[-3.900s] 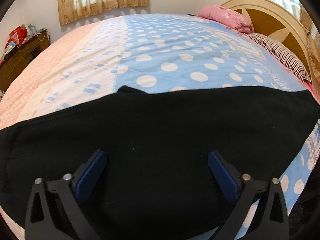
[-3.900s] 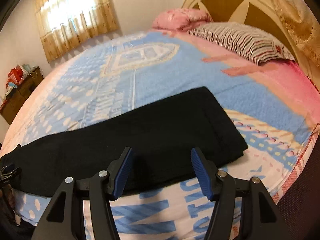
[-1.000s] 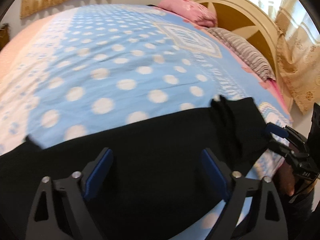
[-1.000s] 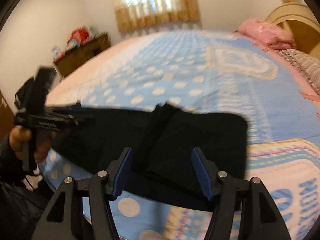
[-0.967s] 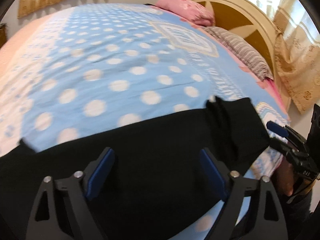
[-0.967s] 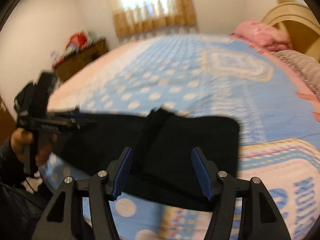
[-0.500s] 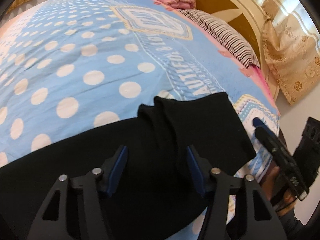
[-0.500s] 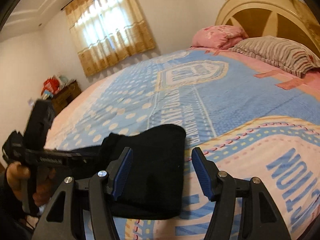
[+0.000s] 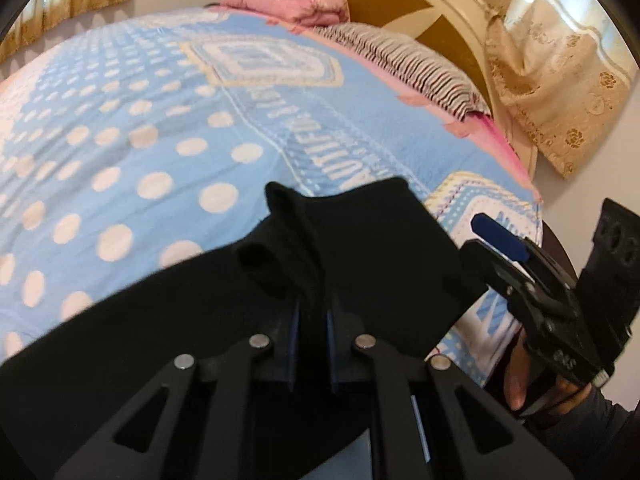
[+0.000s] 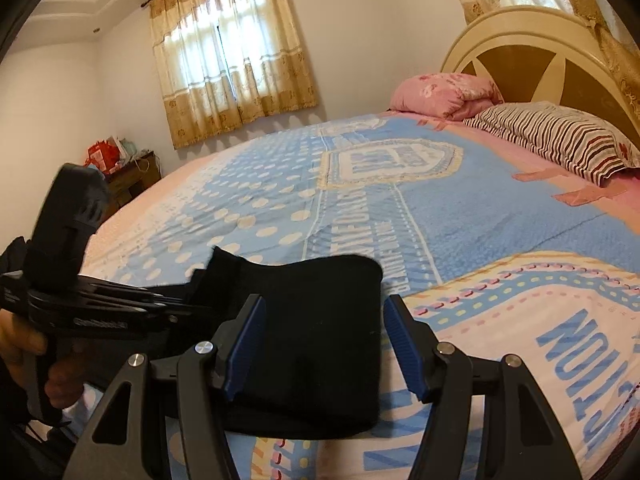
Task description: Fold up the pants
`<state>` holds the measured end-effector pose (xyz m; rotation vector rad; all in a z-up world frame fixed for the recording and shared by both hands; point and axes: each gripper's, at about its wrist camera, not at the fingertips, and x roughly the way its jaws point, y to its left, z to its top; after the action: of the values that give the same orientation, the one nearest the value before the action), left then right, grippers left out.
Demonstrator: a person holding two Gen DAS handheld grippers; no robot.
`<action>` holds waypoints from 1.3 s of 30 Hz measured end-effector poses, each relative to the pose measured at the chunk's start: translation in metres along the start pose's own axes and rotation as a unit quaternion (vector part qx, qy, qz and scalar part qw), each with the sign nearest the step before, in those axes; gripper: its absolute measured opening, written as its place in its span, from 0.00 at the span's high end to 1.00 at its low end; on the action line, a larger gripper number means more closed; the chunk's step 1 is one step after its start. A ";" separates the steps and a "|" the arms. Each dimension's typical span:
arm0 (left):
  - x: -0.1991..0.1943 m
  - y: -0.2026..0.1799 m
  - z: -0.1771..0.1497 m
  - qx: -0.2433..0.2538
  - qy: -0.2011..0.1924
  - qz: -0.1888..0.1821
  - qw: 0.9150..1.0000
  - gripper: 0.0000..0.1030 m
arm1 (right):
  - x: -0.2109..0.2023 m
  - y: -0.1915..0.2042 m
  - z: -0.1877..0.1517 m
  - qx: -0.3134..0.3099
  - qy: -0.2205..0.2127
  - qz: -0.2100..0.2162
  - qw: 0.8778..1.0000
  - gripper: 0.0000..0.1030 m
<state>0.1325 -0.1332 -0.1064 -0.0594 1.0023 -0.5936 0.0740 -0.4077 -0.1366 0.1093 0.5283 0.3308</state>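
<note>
The black pants (image 9: 168,320) lie along the near edge of the bed, with one end folded over into a flat flap (image 9: 380,248). My left gripper (image 9: 312,320) is shut on a raised ridge of the pants cloth (image 9: 292,240) at the fold. In the right wrist view the pants' folded end (image 10: 320,320) lies under my right gripper (image 10: 324,344), which is open and holds nothing. The left gripper (image 10: 176,308) shows at the left of that view, pinching the cloth. The right gripper (image 9: 500,236) shows at the right of the left wrist view.
The bed has a blue polka-dot quilt (image 10: 360,208). A striped pillow (image 10: 560,136) and a pink pillow (image 10: 448,92) lie by the cream headboard (image 10: 532,48). A wooden dresser (image 10: 128,176) stands by the curtained window (image 10: 224,60). The bed's near edge is just below the pants.
My left gripper has closed from open onto the raised fold of the pants. The right gripper has stayed open over the folded end.
</note>
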 end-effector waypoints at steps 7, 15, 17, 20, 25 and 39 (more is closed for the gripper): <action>-0.048 0.031 0.000 -0.040 -0.021 -0.014 0.999 0.89 | -0.004 -0.007 0.002 0.015 -0.016 -0.002 1.000 0.38; -0.075 0.064 -0.024 -0.084 -0.030 -0.006 0.996 0.89 | 0.000 0.006 -0.001 -0.011 -0.009 0.002 1.000 0.38; -0.077 0.072 -0.032 -0.100 -0.029 -0.005 0.995 0.89 | 0.000 0.008 -0.002 -0.016 -0.006 0.004 1.000 0.38; -0.077 0.084 -0.045 -0.122 -0.028 -0.002 0.992 0.89 | 0.001 0.012 -0.004 -0.022 -0.005 0.007 1.000 0.38; -0.073 0.101 -0.060 -0.149 -0.024 0.000 0.989 0.89 | 0.003 0.017 -0.005 -0.031 0.002 0.014 0.999 0.38; -0.084 0.120 -0.073 -0.177 -0.029 0.007 0.984 0.89 | 0.002 0.034 -0.010 -0.065 0.006 0.045 0.997 0.38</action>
<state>0.0937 0.0251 -0.1194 -0.3806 1.0410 -0.3925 0.0611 -0.3745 -0.1402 0.0044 0.5125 0.4534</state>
